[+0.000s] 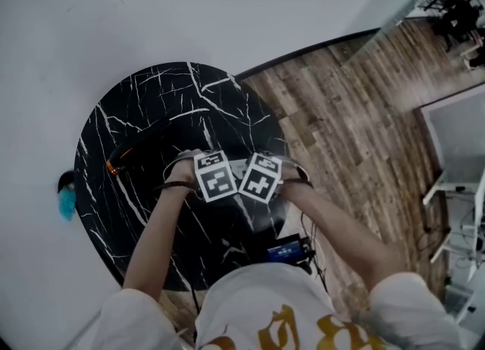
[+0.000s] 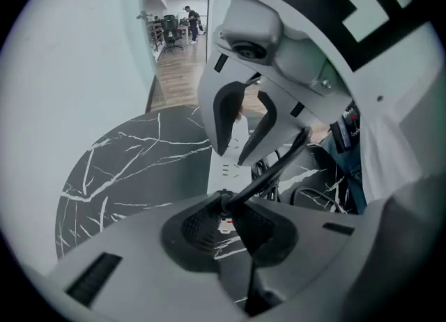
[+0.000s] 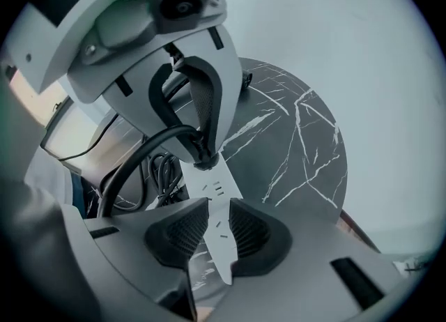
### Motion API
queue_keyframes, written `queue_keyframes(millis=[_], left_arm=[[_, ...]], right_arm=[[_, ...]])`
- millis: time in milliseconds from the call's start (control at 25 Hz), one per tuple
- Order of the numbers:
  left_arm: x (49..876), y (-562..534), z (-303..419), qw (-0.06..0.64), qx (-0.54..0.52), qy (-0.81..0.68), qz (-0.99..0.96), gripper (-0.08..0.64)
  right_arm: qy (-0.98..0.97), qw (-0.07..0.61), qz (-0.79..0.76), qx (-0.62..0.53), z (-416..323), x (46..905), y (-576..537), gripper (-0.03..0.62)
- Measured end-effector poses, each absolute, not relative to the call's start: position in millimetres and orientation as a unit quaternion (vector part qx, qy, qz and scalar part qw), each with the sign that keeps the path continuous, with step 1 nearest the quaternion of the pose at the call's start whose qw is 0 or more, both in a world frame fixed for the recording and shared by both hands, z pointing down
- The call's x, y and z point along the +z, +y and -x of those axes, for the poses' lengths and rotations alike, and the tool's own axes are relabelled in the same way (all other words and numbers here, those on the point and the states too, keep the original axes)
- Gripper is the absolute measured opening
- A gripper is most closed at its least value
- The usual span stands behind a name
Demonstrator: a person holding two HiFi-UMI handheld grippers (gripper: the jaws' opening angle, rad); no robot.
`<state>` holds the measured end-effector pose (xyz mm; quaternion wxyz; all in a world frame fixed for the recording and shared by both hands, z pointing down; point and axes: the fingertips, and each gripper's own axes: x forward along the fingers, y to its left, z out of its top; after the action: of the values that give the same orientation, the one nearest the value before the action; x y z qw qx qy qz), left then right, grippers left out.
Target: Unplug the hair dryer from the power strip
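Note:
A white power strip (image 3: 217, 233) lies on the round black marble table (image 1: 144, 114). My right gripper (image 3: 214, 233) straddles it, both pads pressed against its long sides. Further along the strip sits the hair dryer's black plug (image 3: 202, 157), and my left gripper (image 2: 226, 226) is shut on it from above. The plug's black cable (image 2: 279, 164) runs up from between the left pads and loops into a coil (image 3: 164, 174) on the table. A dark shape with an orange glint (image 1: 121, 163), probably the dryer, lies at the table's left. In the head view both marker cubes (image 1: 214, 176) hide the jaws.
The grippers stand close together near the table's front right edge (image 1: 250, 265). A small device with a blue screen (image 1: 286, 250) hangs at the person's waist. A teal object (image 1: 67, 203) lies on the floor left of the table. Wooden floor (image 1: 356, 114) stretches to the right.

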<state>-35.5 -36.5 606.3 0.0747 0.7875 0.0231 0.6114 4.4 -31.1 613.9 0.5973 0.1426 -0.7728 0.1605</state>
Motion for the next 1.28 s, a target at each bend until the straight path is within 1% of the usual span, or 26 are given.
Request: queue_keyframes(millis=[120,240,280,360,440,520,600,680,720,880,960,1120,1200,1280], left_arm=[[600.7,-51.1,33.6,0.067,0.604,0.011,-0.794,0.048],[599.2,-52.6,37.8,0.128,0.597,0.038,-0.791,0.061],[598.8,-49.5,35.7,0.132,0.593,0.043,-0.793,0.061],[598.8,-42.6,28.3,0.111,0.586,0.037,-0.802,0.055],[601.8,-40.7,33.4,0.086,0.603,0.017,-0.793,0.048],[601.0,-48.5,35.8,0.082,0.603,0.008,-0.793,0.048],[599.4,-58.0,35.1,0.101,0.592,0.018,-0.799,0.053],[599.4,-53.1,35.0,0.135,0.584,0.040,-0.800,0.060],[599.0,-48.5,34.6,0.139,0.583,0.046,-0.799,0.060],[602.7,-38.6,32.9,0.081,0.602,0.017,-0.794,0.048],[605.0,-43.2,38.7,0.085,0.612,0.016,-0.786,0.048],[601.0,-51.4,44.9,0.134,0.603,0.049,-0.785,0.057],[598.6,-47.3,37.0,0.123,0.595,0.048,-0.793,0.057],[600.1,-39.9,33.2,0.088,0.608,0.030,-0.789,0.049]], right_arm=[[-0.775,0.597,-0.138,0.155,-4.5,613.2,-31.2,0.095],[-0.770,0.603,-0.142,0.155,-7.1,613.9,-32.0,0.095],[-0.769,0.602,-0.143,0.158,-6.4,614.2,-31.7,0.095],[-0.770,0.600,-0.144,0.162,-4.8,614.4,-31.9,0.095],[-0.771,0.600,-0.143,0.160,-4.1,614.3,-32.0,0.095],[-0.771,0.601,-0.142,0.153,-4.1,613.9,-31.7,0.095],[-0.769,0.603,-0.146,0.151,-6.4,614.0,-31.9,0.095],[-0.770,0.601,-0.149,0.155,-6.9,614.0,-31.9,0.095],[-0.771,0.598,-0.150,0.158,-6.1,613.9,-31.6,0.095],[-0.773,0.593,-0.155,0.164,-6.2,613.4,-31.4,0.095],[-0.773,0.594,-0.154,0.159,-7.0,613.2,-33.1,0.094],[-0.777,0.589,-0.151,0.164,-5.7,613.6,-30.4,0.095],[-0.783,0.578,-0.156,0.168,-3.2,613.4,-32.5,0.095],[-0.783,0.577,-0.159,0.171,-2.6,613.4,-32.9,0.094]])
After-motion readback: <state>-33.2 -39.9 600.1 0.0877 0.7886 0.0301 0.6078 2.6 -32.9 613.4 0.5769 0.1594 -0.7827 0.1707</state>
